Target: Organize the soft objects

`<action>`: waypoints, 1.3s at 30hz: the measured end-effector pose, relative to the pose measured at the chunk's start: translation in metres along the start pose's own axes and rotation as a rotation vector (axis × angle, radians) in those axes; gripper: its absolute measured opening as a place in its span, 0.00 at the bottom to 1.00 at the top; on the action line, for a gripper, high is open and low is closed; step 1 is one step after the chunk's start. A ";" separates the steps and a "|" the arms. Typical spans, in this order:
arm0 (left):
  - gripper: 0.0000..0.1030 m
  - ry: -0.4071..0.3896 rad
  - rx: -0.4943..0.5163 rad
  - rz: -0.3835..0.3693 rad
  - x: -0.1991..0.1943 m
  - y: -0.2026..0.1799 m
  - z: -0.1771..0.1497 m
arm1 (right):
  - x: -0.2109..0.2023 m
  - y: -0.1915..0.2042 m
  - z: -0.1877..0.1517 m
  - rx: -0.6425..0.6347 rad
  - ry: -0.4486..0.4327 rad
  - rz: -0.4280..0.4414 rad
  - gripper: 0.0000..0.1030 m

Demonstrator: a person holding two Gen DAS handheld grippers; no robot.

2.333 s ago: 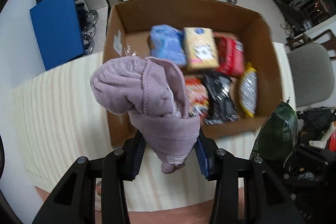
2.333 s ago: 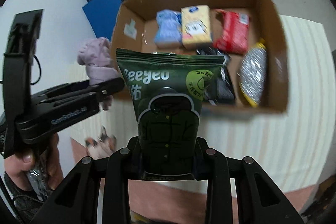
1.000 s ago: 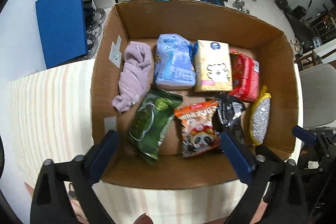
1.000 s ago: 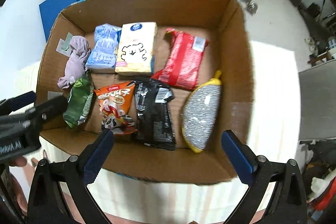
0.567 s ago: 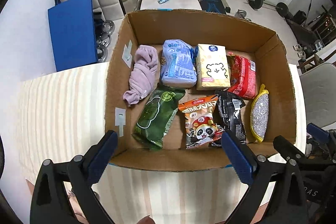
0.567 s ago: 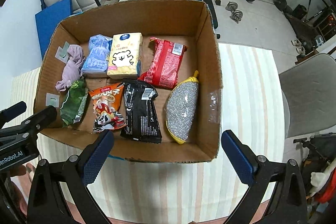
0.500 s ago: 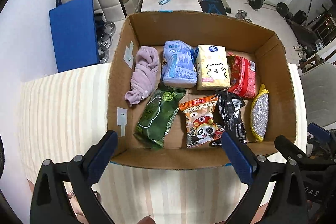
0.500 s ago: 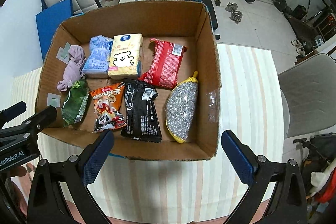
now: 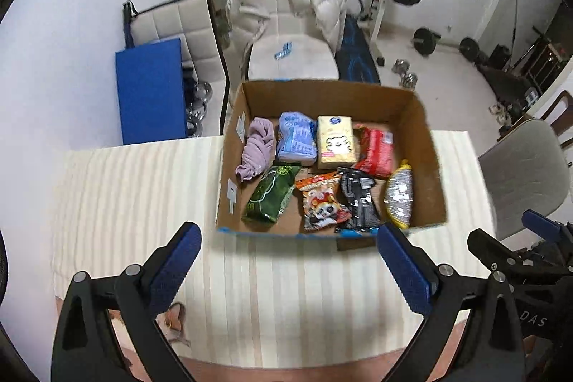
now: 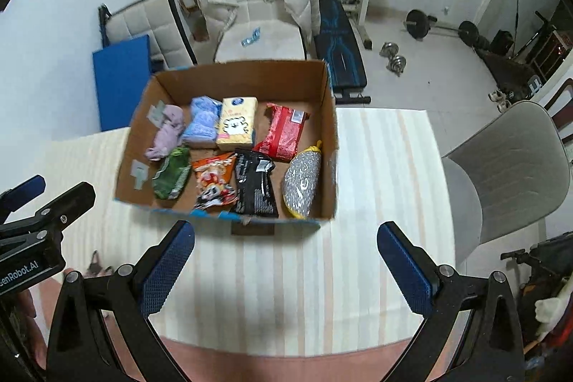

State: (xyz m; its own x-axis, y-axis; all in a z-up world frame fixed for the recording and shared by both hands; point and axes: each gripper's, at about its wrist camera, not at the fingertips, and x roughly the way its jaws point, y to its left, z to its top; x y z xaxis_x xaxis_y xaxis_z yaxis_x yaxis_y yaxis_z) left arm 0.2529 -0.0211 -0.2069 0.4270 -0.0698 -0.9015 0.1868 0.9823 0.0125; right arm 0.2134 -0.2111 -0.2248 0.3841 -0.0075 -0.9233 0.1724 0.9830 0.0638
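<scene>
**Cardboard box packed, both tongs empty**

Cardboard box (image 9: pixel 431 167) sits on the striped surface (image 9: pixel 136 188). Inside, the purple cloth (image 9: pixel 256 147) lies beside the green packet (image 9: pixel 270 194). Left tongs (image 9: pixel 288 260) and right tongs (image 10: pixel 284 256) hover apart.

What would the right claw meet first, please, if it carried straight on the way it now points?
Probably the near wall of the box, which sits centred between the open right claw tips. Below it lies only striped tablecloth. Depth is unclear in this fisheye view, so it might instead pass over the rim onto the black packet.
</scene>
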 end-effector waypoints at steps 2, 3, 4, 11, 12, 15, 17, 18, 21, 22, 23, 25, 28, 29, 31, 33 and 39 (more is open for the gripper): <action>0.98 -0.032 0.001 0.004 -0.025 -0.002 -0.009 | -0.024 -0.002 -0.009 0.002 -0.032 0.008 1.00; 0.98 -0.050 -0.001 0.007 -0.038 -0.003 -0.014 | -0.041 -0.002 -0.016 -0.002 -0.057 0.002 1.00; 0.98 -0.065 -0.005 0.014 -0.051 -0.003 -0.019 | -0.053 -0.002 -0.021 -0.003 -0.075 -0.005 1.00; 0.98 -0.124 0.000 0.011 -0.116 -0.007 -0.049 | -0.129 -0.001 -0.058 -0.013 -0.154 0.005 1.00; 0.98 -0.131 0.001 0.015 -0.125 -0.007 -0.053 | -0.139 -0.001 -0.064 -0.015 -0.158 0.005 1.00; 0.98 -0.147 -0.005 0.006 -0.148 -0.008 -0.062 | -0.165 0.000 -0.077 -0.025 -0.172 0.017 1.00; 0.98 -0.156 -0.005 0.002 -0.159 -0.008 -0.066 | -0.181 -0.001 -0.085 -0.030 -0.187 0.019 1.00; 0.98 -0.161 -0.001 0.000 -0.164 -0.009 -0.068 | -0.189 -0.001 -0.089 -0.034 -0.196 0.023 1.00; 0.98 -0.172 -0.003 -0.012 -0.177 -0.007 -0.070 | -0.209 0.001 -0.096 -0.042 -0.216 0.026 1.00; 0.98 -0.181 -0.011 -0.016 -0.182 -0.006 -0.071 | -0.212 0.001 -0.098 -0.045 -0.218 0.027 1.00; 0.98 -0.187 -0.016 -0.017 -0.185 -0.004 -0.072 | -0.216 0.001 -0.100 -0.049 -0.220 0.029 1.00; 0.98 -0.201 -0.028 -0.020 -0.190 0.000 -0.073 | -0.220 0.001 -0.103 -0.054 -0.219 0.032 1.00; 0.98 -0.212 -0.033 -0.007 -0.193 0.001 -0.076 | -0.221 0.000 -0.106 -0.055 -0.211 0.027 1.00; 0.98 -0.212 -0.032 -0.003 -0.191 0.002 -0.076 | -0.220 0.000 -0.105 -0.052 -0.211 0.022 1.00; 0.98 -0.209 -0.030 0.001 -0.189 0.001 -0.077 | -0.218 -0.002 -0.102 -0.044 -0.216 0.013 1.00; 0.98 -0.205 -0.022 -0.004 -0.185 -0.001 -0.076 | -0.215 -0.003 -0.098 -0.033 -0.223 -0.002 1.00; 1.00 -0.229 -0.014 0.015 -0.183 -0.005 -0.076 | -0.212 -0.012 -0.087 0.000 -0.248 -0.032 1.00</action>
State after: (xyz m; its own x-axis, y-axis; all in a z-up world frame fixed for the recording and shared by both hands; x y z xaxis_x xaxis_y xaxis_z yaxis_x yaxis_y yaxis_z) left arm 0.1060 -0.0003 -0.0747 0.6198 -0.0912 -0.7795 0.1670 0.9858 0.0174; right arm 0.0515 -0.2051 -0.0627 0.5891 -0.0834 -0.8038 0.1883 0.9814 0.0362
